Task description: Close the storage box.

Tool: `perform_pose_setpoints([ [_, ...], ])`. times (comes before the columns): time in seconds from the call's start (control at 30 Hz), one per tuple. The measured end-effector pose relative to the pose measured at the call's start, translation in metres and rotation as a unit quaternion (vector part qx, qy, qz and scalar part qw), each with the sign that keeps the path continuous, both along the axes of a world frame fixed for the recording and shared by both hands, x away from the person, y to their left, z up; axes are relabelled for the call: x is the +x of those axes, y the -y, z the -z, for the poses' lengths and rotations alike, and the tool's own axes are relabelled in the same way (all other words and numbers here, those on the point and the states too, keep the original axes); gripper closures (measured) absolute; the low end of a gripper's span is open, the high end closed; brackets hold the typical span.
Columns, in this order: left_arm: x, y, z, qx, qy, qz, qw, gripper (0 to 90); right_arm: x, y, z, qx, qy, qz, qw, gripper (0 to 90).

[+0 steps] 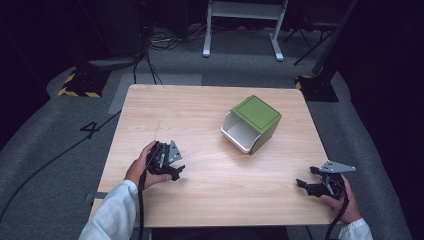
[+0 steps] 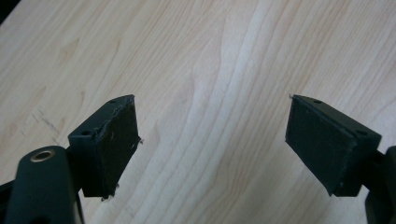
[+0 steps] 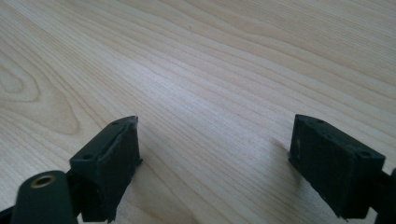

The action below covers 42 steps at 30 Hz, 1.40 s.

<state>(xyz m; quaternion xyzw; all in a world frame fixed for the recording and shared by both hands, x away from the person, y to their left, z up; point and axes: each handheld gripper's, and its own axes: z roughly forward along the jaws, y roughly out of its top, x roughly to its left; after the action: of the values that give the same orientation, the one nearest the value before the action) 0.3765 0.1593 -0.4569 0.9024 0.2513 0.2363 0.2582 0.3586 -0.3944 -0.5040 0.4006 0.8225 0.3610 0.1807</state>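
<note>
One green-and-white bin (image 1: 251, 123) lies tipped on its side right of centre in the high view, its white open mouth facing the lower left of the frame and its green panel turned up. It rests on the pale wood counter (image 1: 210, 200), well apart from both of your tools.

Your left tongs (image 1: 176, 171) sit at the lower left of the high view, low over the counter, with your hand (image 1: 142, 167) wrapped round the body and a white sleeve (image 1: 112, 212) behind it. In the left gripper view they (image 2: 212, 144) stand spread wide, bare wood grain between the pads.

Your right tongs (image 1: 306, 179) sit at the lower right of the high view, near the counter's edge, pointing toward the left of the frame. In the right gripper view they (image 3: 215, 156) are likewise spread, pinching nothing.
</note>
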Motion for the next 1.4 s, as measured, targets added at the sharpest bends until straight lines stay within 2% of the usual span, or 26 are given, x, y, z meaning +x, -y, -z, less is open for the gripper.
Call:
perform_pose_setpoints([
  [0.17,-0.006,-0.014,0.008,0.003,-0.003,-0.015,0.9999,17.2,0.000,0.000,0.000,0.001,0.000,0.000,1.0000,16.1],
  [0.3,-0.012,-0.027,0.017,-0.015,-0.011,-0.031,0.9994,17.1,0.000,0.000,0.000,0.001,0.000,0.000,1.0000,16.1],
  [0.43,-0.018,-0.036,0.025,-0.015,-0.018,-0.041,0.9989,17.1,0.000,0.000,0.000,0.000,0.000,0.000,1.0000,16.1],
  [0.53,-0.021,-0.045,0.030,-0.022,-0.025,-0.056,0.9979,17.1,0.000,0.000,0.000,0.000,0.000,0.001,1.0000,16.1],
  [0.63,-0.022,-0.055,0.032,-0.050,-0.045,-0.066,0.9956,17.1,0.000,0.000,0.000,0.000,0.000,0.001,1.0000,16.1],
  [0.67,-0.024,-0.061,0.033,-0.063,-0.054,-0.071,0.9940,17.0,0.000,0.000,0.000,0.000,0.000,0.001,1.0000,16.1],
  [0.7,-0.024,-0.061,0.033,-0.063,-0.054,-0.071,0.9940,17.0,0.000,0.000,0.000,0.000,0.000,0.001,1.0000,16.1],
  [0.83,-0.024,-0.073,0.038,-0.092,-0.083,-0.101,0.9871,16.3,0.000,0.000,0.000,0.000,0.000,0.001,1.0000,16.1],
  [0.97,-0.027,-0.084,0.040,-0.100,-0.072,-0.110,0.9863,16.2,0.000,0.000,0.000,0.000,0.000,0.001,1.0000,16.1],
  [1.0,-0.029,-0.090,0.045,-0.126,-0.069,-0.112,0.9833,16.2,0.000,0.000,0.000,0.000,0.000,0.000,1.0000,16.1],
  [1.03,-0.029,-0.090,0.045,-0.126,-0.069,-0.112,0.9833,16.2,0.000,0.000,0.000,0.001,0.000,0.000,1.0000,16.1],
  [1.07,-0.031,-0.094,0.047,-0.143,-0.074,-0.121,0.9795,16.1,0.000,0.000,0.000,0.000,0.000,0.001,1.0000,16.1],
  [1.13,-0.031,-0.095,0.047,-0.144,-0.072,-0.122,0.9795,16.1,0.000,0.000,0.000,0.001,0.000,0.000,1.0000,16.1],
  [1.27,-0.034,-0.093,0.048,-0.148,-0.073,-0.135,0.9770,16.1,0.000,0.000,0.000,0.001,-0.001,-0.001,1.0000,16.1],
  [1.4,-0.034,-0.093,0.048,-0.149,-0.073,-0.136,0.9768,15.9,0.000,0.000,0.000,0.001,-0.001,-0.001,1.0000,16.1],
])
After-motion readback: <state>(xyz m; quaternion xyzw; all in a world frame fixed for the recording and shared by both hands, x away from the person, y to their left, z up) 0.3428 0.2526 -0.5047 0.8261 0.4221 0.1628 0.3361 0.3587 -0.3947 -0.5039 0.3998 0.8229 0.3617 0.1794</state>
